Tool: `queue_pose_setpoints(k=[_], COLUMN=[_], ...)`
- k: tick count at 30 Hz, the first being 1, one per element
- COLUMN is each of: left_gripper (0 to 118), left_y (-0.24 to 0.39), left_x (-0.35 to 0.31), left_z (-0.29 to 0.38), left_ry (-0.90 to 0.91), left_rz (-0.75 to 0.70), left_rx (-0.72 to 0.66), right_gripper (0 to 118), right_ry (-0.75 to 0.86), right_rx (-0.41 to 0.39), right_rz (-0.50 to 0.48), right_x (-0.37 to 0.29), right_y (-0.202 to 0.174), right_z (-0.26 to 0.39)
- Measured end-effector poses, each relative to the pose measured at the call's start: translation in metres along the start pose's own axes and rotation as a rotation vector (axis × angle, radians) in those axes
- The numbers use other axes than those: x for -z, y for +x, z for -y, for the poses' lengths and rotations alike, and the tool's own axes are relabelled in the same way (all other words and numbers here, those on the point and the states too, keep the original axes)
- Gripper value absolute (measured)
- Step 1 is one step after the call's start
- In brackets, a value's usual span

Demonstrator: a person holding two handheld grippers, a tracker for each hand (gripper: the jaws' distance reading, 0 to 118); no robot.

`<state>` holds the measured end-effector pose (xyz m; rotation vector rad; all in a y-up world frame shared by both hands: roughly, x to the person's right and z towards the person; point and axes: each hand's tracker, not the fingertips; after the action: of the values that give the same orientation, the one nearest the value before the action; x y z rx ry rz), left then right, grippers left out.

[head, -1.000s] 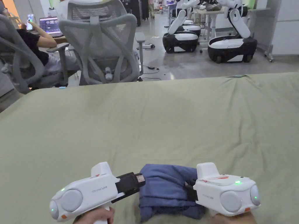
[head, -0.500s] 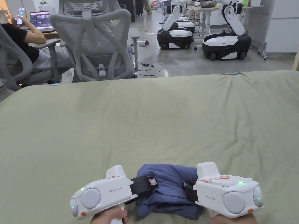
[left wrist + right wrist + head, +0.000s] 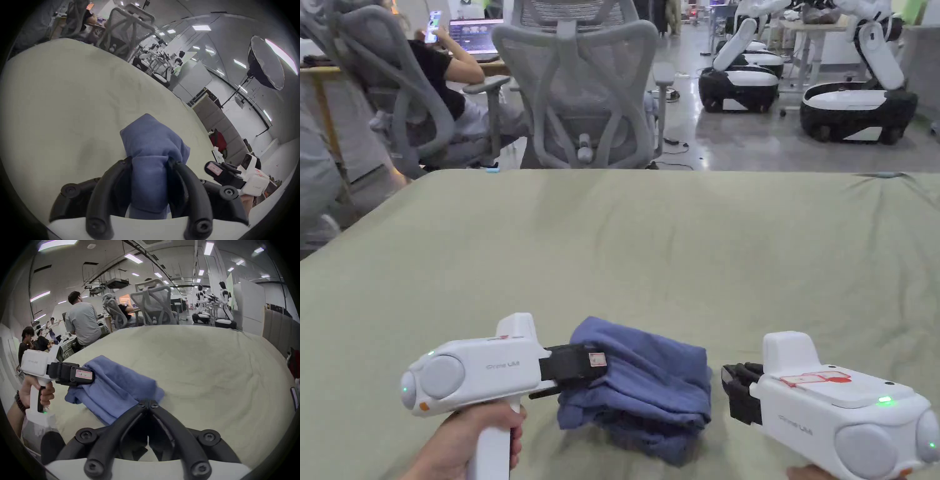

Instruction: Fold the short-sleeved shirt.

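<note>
A robotics lab: wheeled white robots (image 3: 740, 87) parked on bare concrete (mesh office chairs (image 3: 584, 94) nearby).

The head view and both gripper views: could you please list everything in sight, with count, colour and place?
shirt: one, blue, folded into a bundle near the front edge of the sheet.
sheet: one, pale green, covering the work surface.
office chairs: two, grey, beyond the far edge.
seated person: one, in the left chair.
wheeled robots: two, white and black, on the floor at the back.
left gripper: white body, black jaws clamped on the shirt.
right gripper: white body, black jaws closed, beside the shirt.
</note>
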<state>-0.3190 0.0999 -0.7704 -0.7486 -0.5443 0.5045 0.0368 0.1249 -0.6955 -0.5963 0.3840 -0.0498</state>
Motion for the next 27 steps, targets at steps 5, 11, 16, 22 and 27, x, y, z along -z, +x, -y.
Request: queue_pose_setpoints(k=[5, 11, 16, 22, 27], left_gripper=[35, 35, 35, 54, 112], left_y=[-0.109, -0.254, -0.281, -0.271, -0.258], left_x=[-0.085, -0.172, -0.199, -0.185, -0.196], left_z=[-0.034, -0.065, -0.058, -0.05, -0.053], left_ry=[0.066, 0.154, 0.194, 0.222, 0.33], left_rz=[-0.039, -0.145, -0.17, -0.205, -0.367], left_rx=[0.005, -0.073, -0.13, -0.126, -0.069], right_gripper=[0, 0, 0, 0, 0], right_ry=[-0.006, -0.001, -0.003, 0.002, 0.013], right_rx=[-0.06, -0.126, -0.177, -0.229, -0.22], right_rz=[-0.057, -0.124, -0.106, -0.027, -0.04], right_x=[0.033, 0.075, 0.123, 0.144, 0.139], right_y=[-0.049, -0.119, -0.158, -0.172, -0.167], right_z=[-0.009, -0.01, -0.01, -0.017, -0.027])
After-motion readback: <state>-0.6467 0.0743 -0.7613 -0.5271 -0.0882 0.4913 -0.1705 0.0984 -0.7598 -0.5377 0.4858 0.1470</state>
